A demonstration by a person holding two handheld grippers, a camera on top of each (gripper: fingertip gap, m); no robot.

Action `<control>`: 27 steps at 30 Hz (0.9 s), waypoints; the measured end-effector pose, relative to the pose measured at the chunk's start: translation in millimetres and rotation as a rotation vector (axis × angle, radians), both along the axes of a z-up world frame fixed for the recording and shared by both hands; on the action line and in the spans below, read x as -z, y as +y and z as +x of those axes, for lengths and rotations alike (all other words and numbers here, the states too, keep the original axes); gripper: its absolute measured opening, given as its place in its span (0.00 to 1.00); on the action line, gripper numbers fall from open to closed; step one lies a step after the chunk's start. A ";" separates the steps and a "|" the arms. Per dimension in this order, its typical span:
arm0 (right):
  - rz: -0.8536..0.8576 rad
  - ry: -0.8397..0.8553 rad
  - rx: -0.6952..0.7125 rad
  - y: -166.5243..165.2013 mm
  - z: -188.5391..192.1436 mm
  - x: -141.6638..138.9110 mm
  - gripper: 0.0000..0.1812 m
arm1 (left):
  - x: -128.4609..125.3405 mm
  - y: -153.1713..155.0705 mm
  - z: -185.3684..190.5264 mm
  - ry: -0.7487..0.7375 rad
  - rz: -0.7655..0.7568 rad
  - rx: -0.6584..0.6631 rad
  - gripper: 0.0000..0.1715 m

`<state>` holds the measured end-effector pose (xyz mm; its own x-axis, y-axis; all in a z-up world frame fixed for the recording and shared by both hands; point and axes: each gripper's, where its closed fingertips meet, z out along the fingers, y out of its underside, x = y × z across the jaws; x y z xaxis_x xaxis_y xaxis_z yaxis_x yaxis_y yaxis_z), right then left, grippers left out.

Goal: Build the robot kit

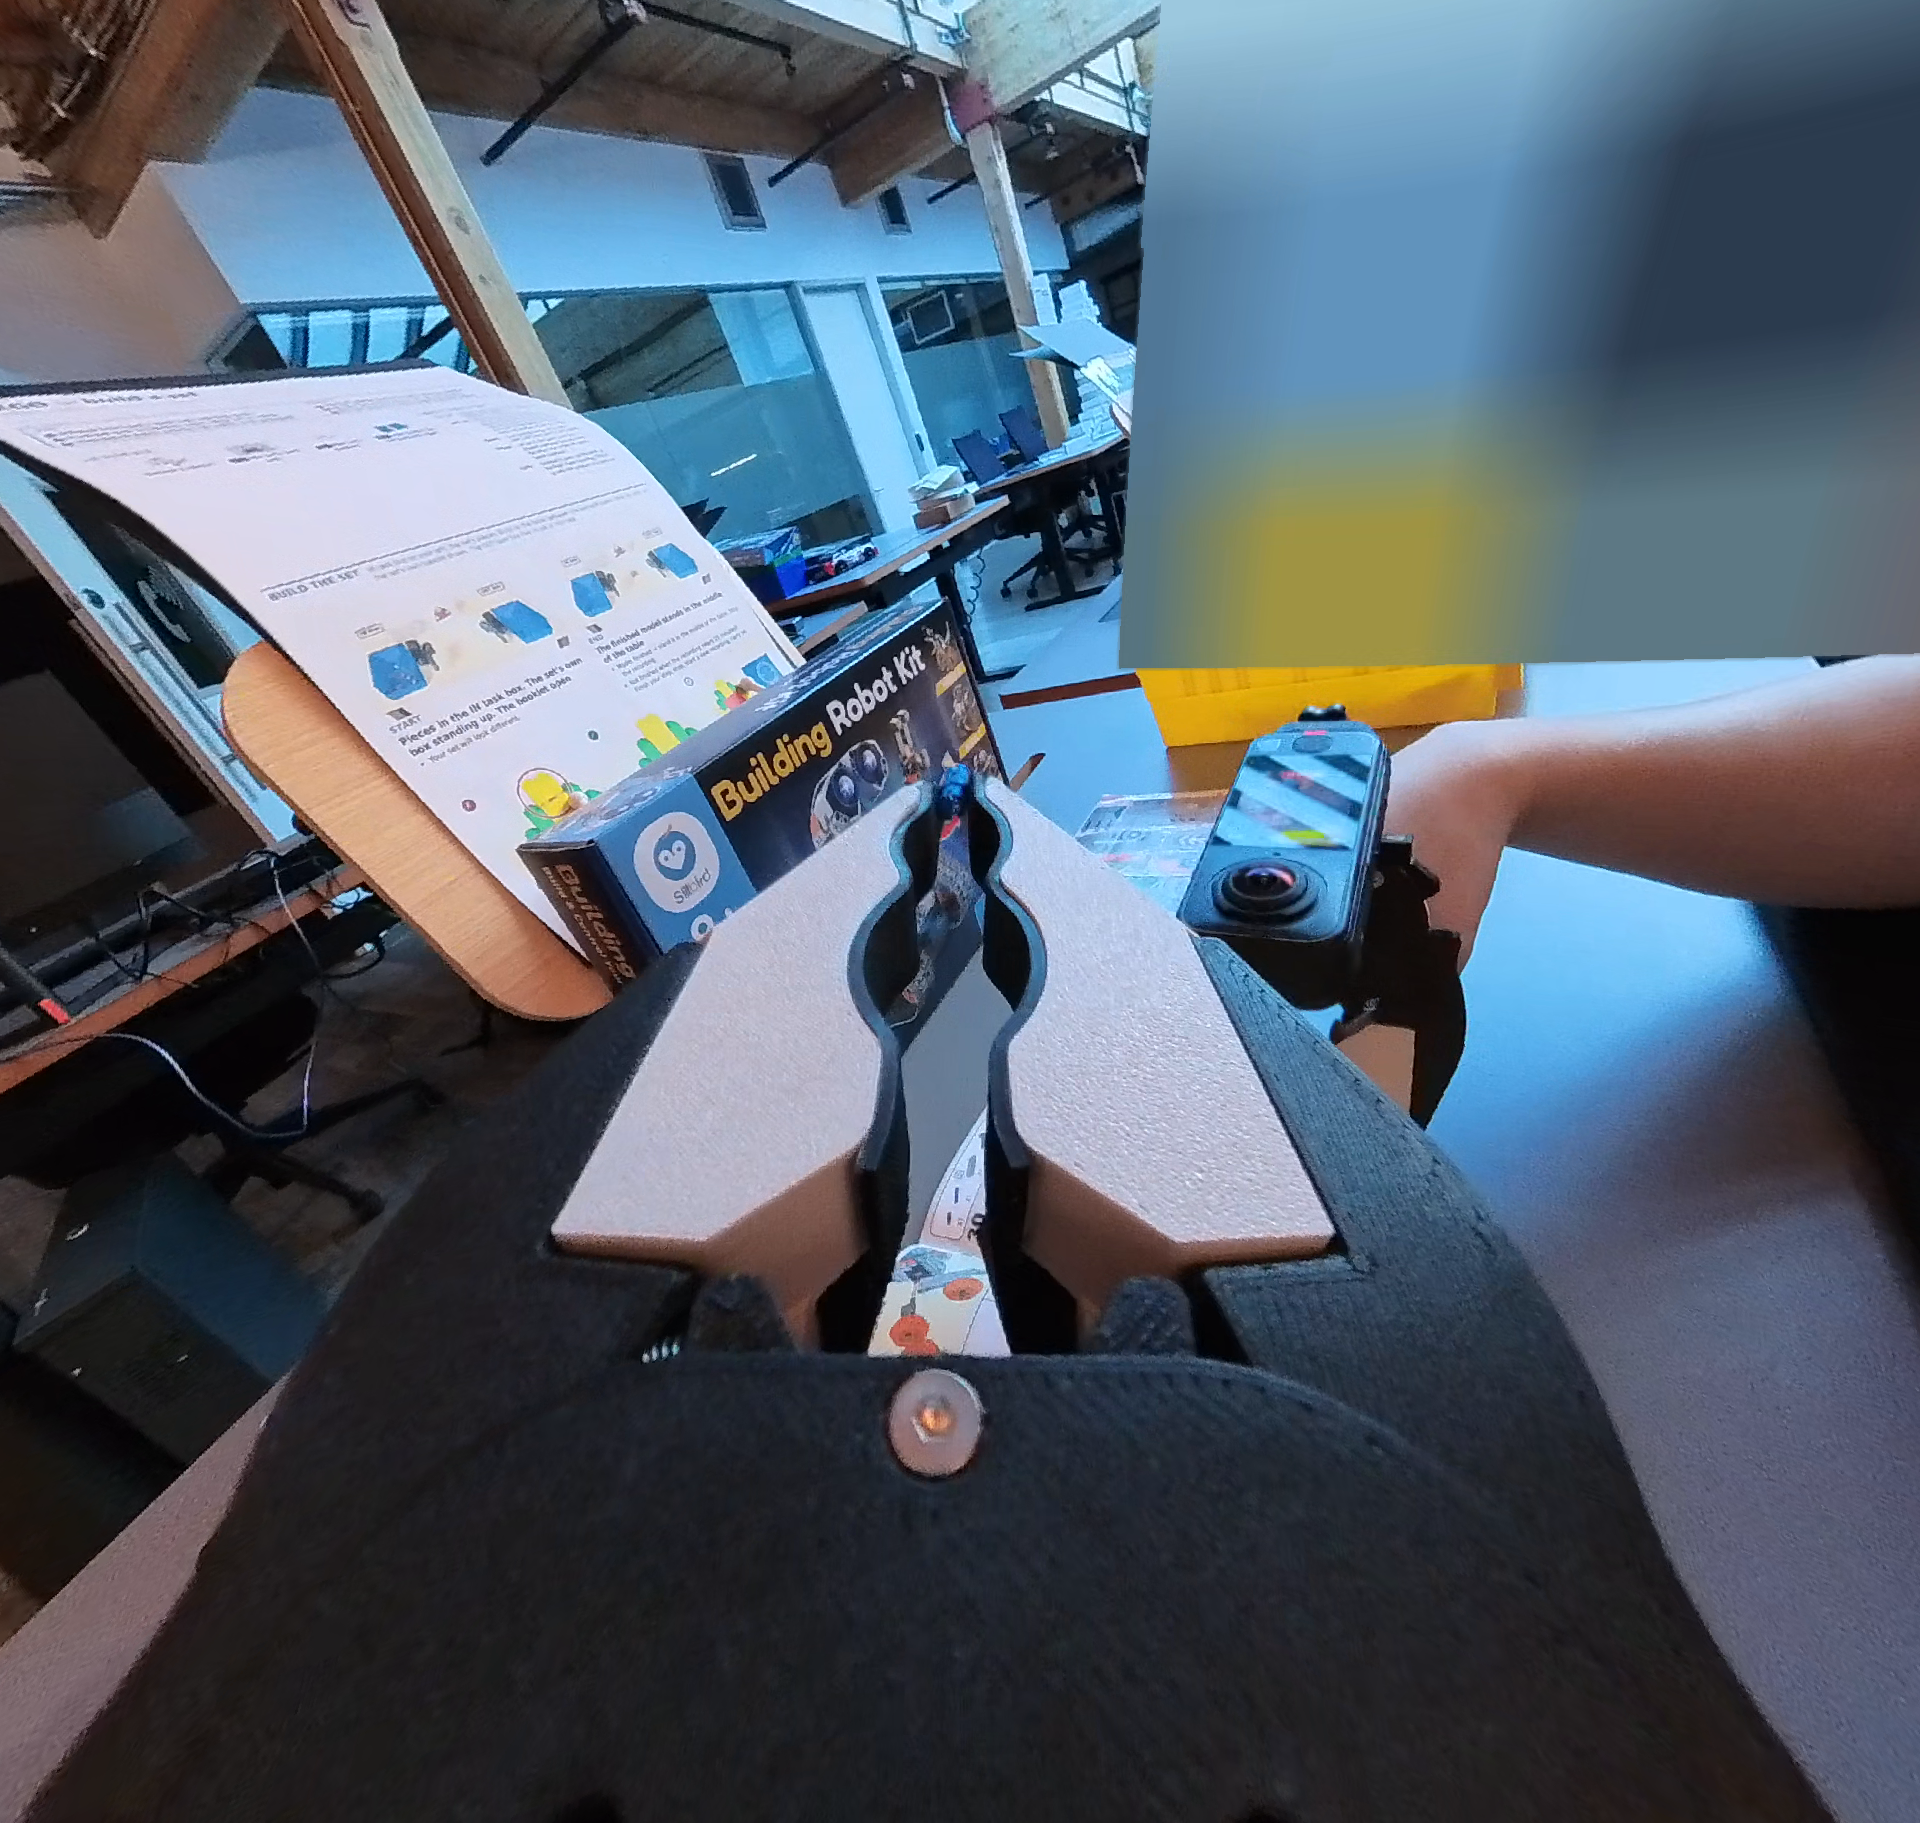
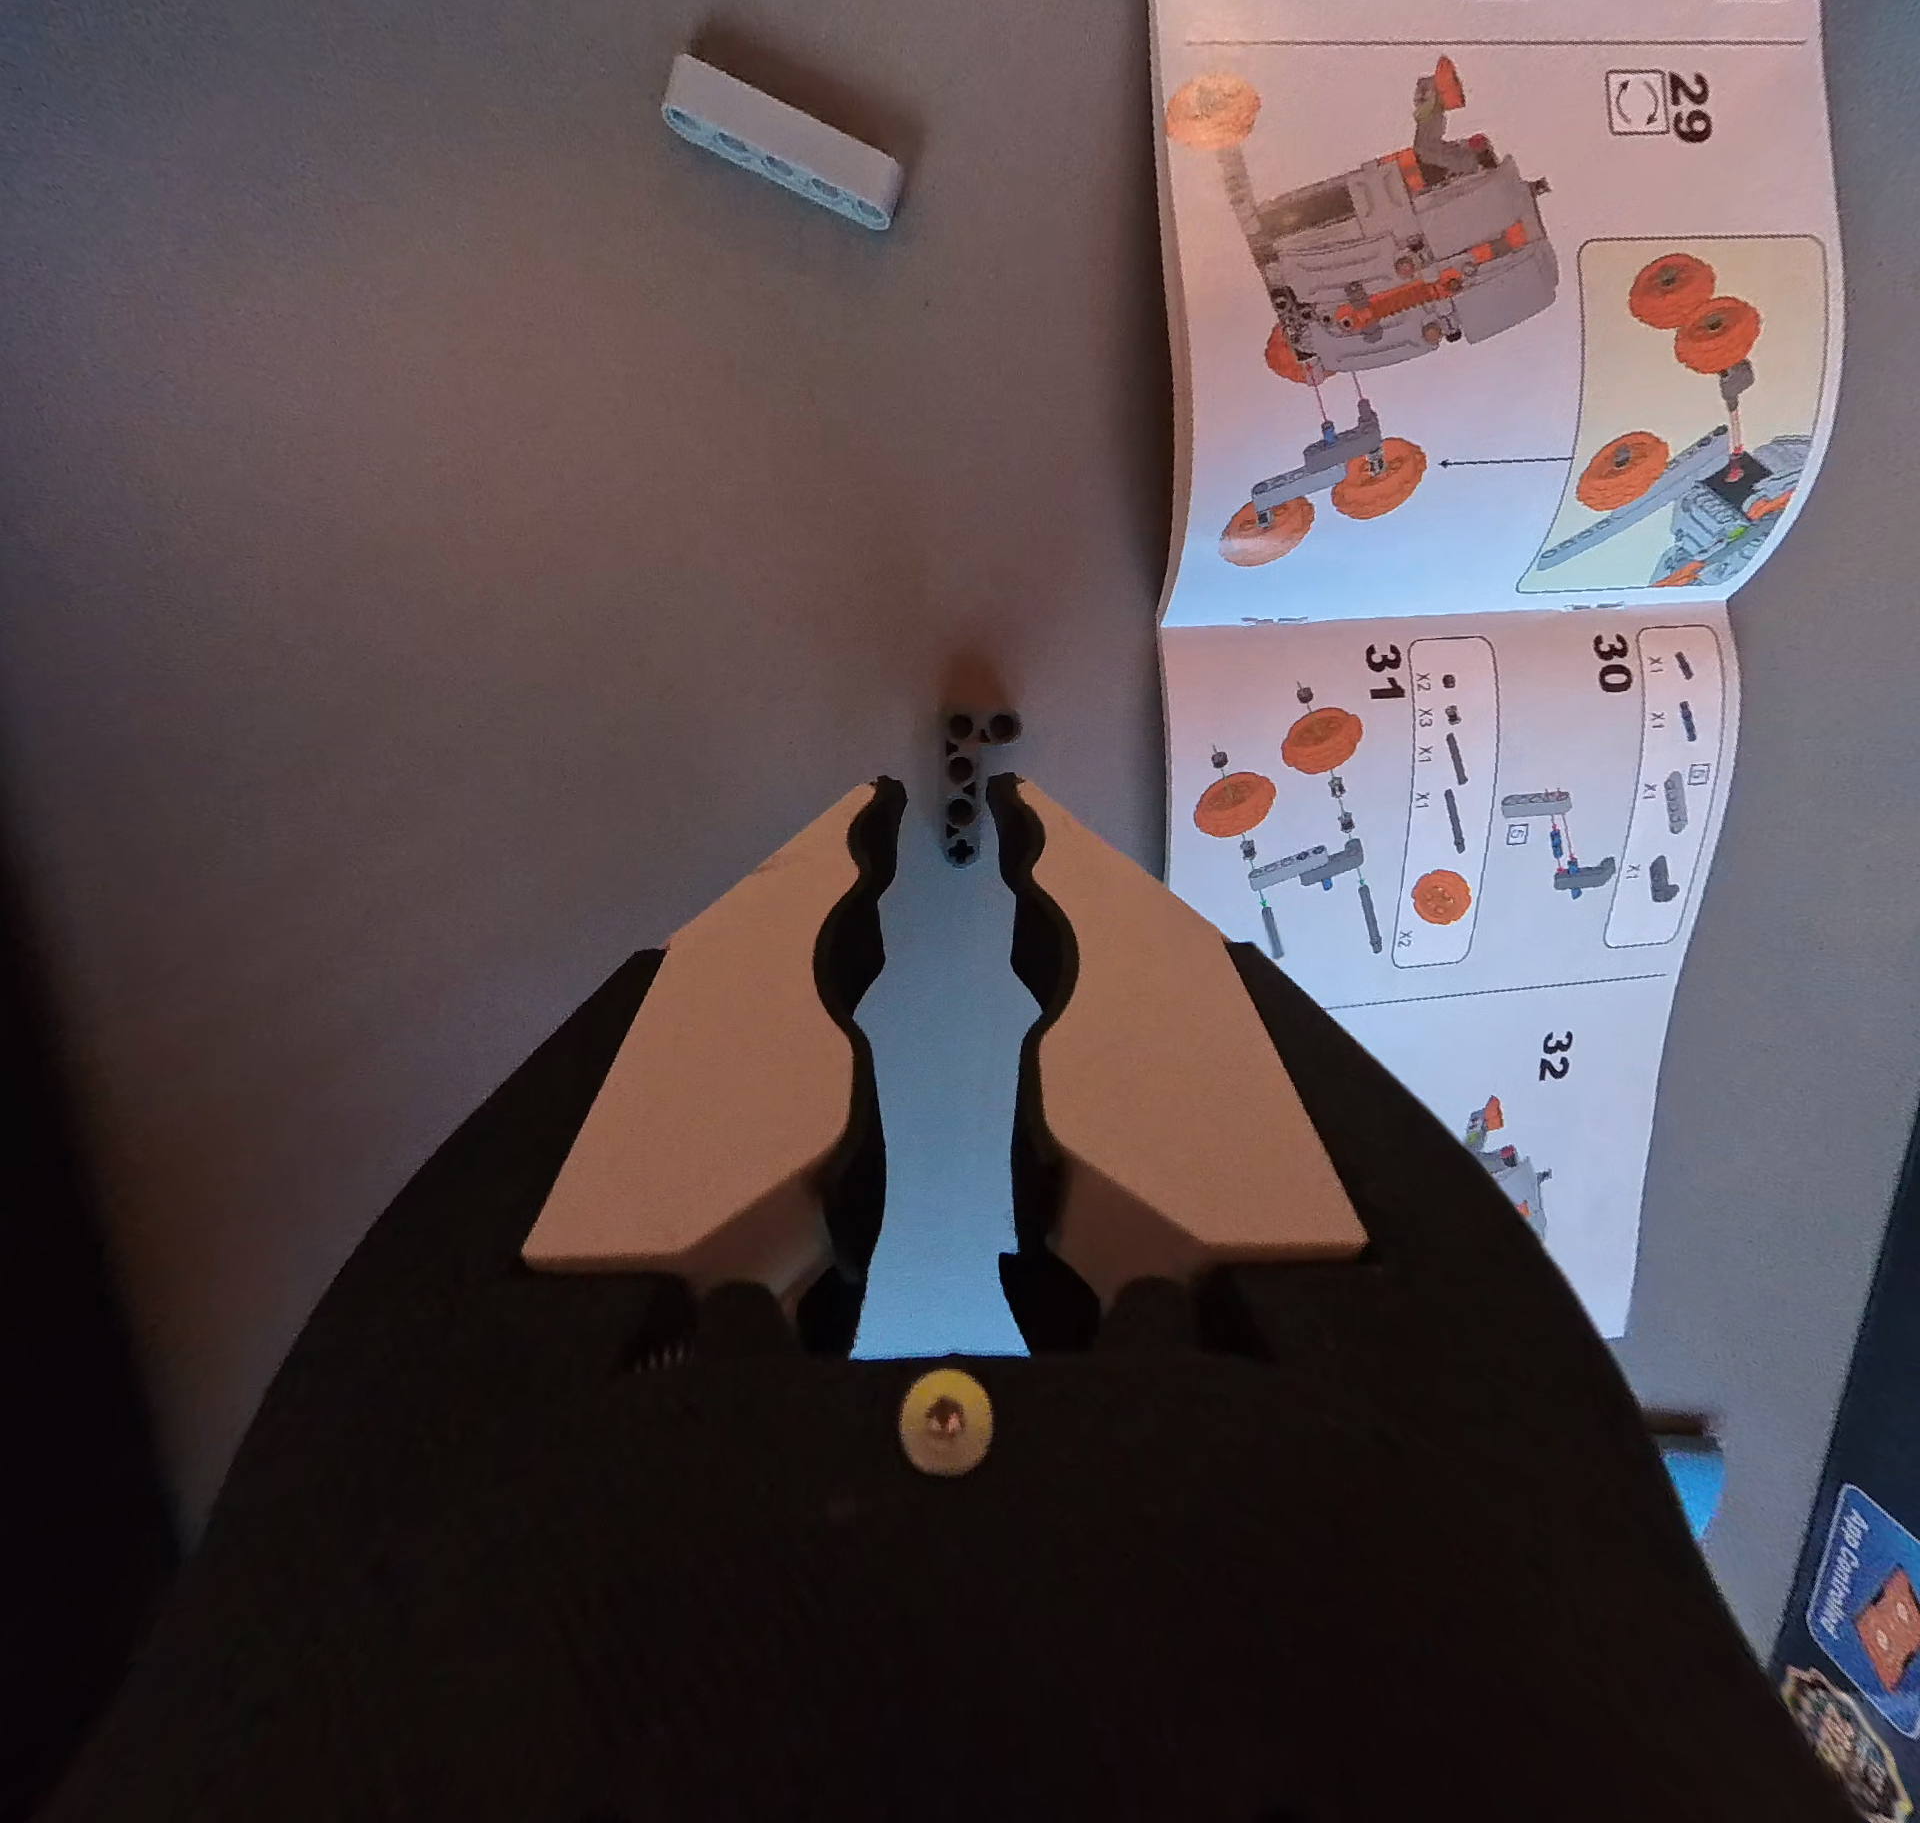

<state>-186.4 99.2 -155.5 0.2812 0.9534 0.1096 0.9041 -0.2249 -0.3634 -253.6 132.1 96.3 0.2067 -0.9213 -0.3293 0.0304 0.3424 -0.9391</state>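
Observation:
My left gripper (image 1: 954, 794) is raised above the table and shut at its tips on a small blue pin (image 1: 954, 788). My right gripper (image 2: 943, 786) points down at the grey table (image 2: 468, 526). It is open a little, and its tips straddle a dark grey L-shaped beam (image 2: 964, 786) that lies flat on the table. A gap shows between the beam and the left finger (image 2: 727, 994). A light grey five-hole beam (image 2: 781, 142) lies apart at the far left of that view.
An open instruction booklet (image 2: 1455, 402) lies right of the right gripper. A dark blue kit box (image 1: 769, 828) stands behind the left gripper, before a printed sheet on a wooden stand (image 1: 416, 568). The right gripper's camera (image 1: 1294, 838), a person's arm (image 1: 1683, 797) and a yellow bin (image 1: 1320, 708) are to the right. The tips of one gripper are about 25 centimeters away from the tips of the other.

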 end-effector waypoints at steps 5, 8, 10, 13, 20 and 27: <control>-0.019 -0.020 0.007 2.4 1.1 2.5 0.10 | -2.0 -2.8 -0.6 -0.001 0.005 0.009 0.01; -0.031 -0.036 0.004 2.2 1.6 4.9 0.10 | -1.5 -3.0 -0.2 0.001 0.003 0.013 0.01; -0.030 -0.049 0.002 2.7 2.0 5.9 0.10 | -1.1 -3.3 0.7 0.002 0.001 0.017 0.01; -0.042 -0.076 0.001 1.7 4.4 9.1 0.09 | -1.6 -7.1 5.0 0.001 0.006 0.039 0.01; -0.077 -0.088 -0.007 -2.8 2.3 10.5 0.04 | 2.0 -10.4 14.8 0.023 0.003 0.067 0.01; -0.063 0.288 0.002 10.3 -8.7 -33.6 0.04 | 0.7 -11.1 15.0 0.021 0.003 0.064 0.01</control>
